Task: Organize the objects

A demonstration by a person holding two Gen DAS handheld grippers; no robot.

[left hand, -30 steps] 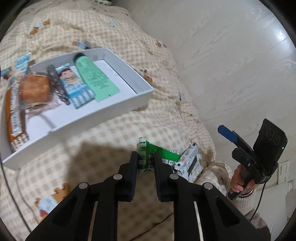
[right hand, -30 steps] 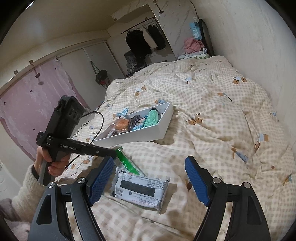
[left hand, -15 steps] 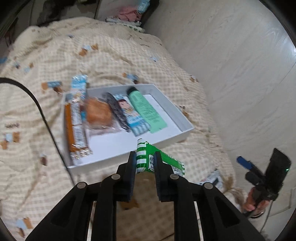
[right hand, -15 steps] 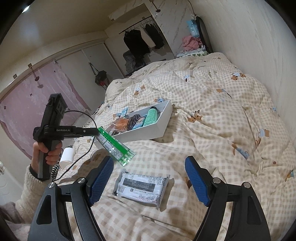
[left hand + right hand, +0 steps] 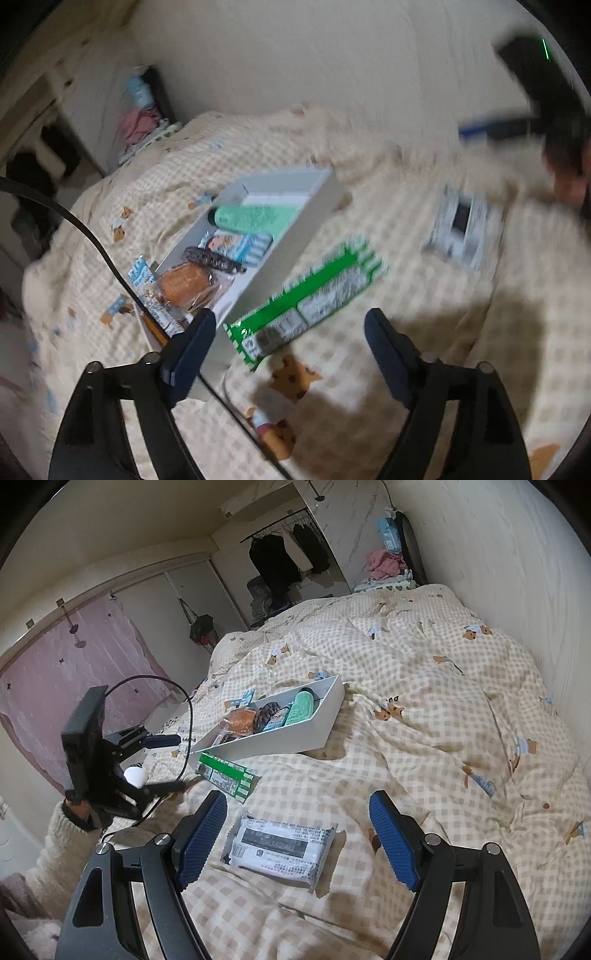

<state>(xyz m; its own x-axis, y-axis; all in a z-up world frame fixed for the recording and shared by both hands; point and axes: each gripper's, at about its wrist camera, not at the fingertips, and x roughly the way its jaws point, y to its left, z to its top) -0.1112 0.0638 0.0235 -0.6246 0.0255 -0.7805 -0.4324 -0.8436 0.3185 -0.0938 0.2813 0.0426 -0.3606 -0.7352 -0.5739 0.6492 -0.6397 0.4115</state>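
Observation:
A white tray (image 5: 295,734) rests on the checked quilt with a mint tube (image 5: 301,707), a blue-white sachet, a dark band and an orange pastry (image 5: 240,718) inside. A green packet (image 5: 225,775) lies on the quilt just outside the tray's near wall (image 5: 291,240), also blurred in the left wrist view (image 5: 306,299). My left gripper (image 5: 288,328) hovers over it with its jaws opening and touching nothing. My right gripper (image 5: 295,805) stands open above a white-and-black packet (image 5: 280,843), apart from it.
A black cable (image 5: 186,716) loops from the left gripper across the tray's left end. The wall runs along the bed's right side. A clothes rail (image 5: 288,557) and a pink curtain (image 5: 55,679) stand beyond the bed. A hand in a cream sleeve (image 5: 55,834) holds the left gripper.
The left gripper rolled, swung sideways and opened, letting go of the green packet, which now lies on the quilt beside the tray. The right gripper has not moved.

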